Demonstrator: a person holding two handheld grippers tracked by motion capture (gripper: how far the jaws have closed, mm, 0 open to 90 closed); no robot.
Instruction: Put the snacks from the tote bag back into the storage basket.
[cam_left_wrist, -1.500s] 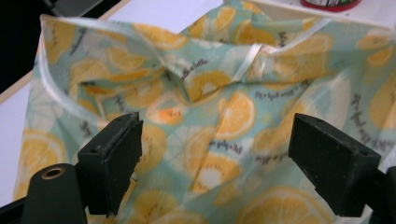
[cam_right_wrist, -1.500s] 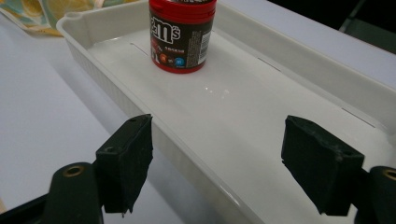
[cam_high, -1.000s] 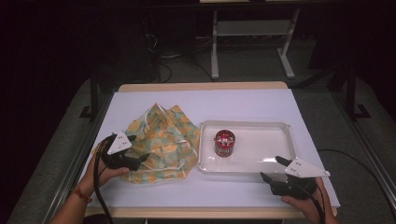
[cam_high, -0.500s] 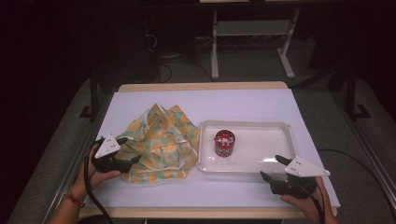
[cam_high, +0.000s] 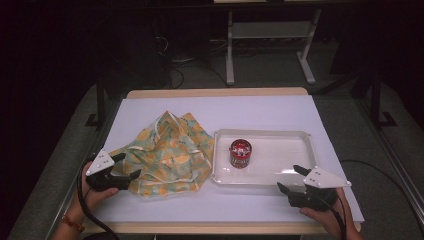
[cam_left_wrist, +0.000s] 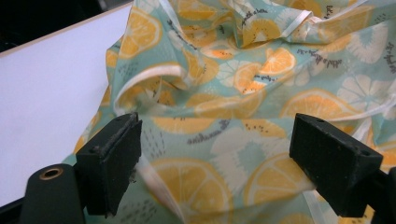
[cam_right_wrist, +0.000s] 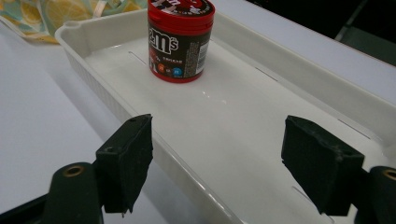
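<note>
A crumpled cloth (cam_high: 170, 155) printed with orange slices on pale green lies on the left half of the white table top. My left gripper (cam_high: 127, 167) stands open at its near left corner; in the left gripper view the cloth (cam_left_wrist: 243, 93) spreads under and between the jaws with nothing pinched. A white tray (cam_high: 295, 160) sits to the right, holding an upright red and brown candy tub (cam_high: 240, 153). My right gripper (cam_high: 291, 179) is open at the tray's near right edge, its jaws over the tray (cam_right_wrist: 261, 140) and the candy tub (cam_right_wrist: 180, 39) farther off.
The white table top (cam_high: 250, 112) ends in a wooden edge at the front and back. Beyond the far edge stand a metal frame (cam_high: 270, 45) and cables on a dark floor. Bare table lies behind the cloth and the tray.
My left gripper has drawn back toward the near left, from over the cloth to its corner. The right gripper, tray and tub have stayed put.
</note>
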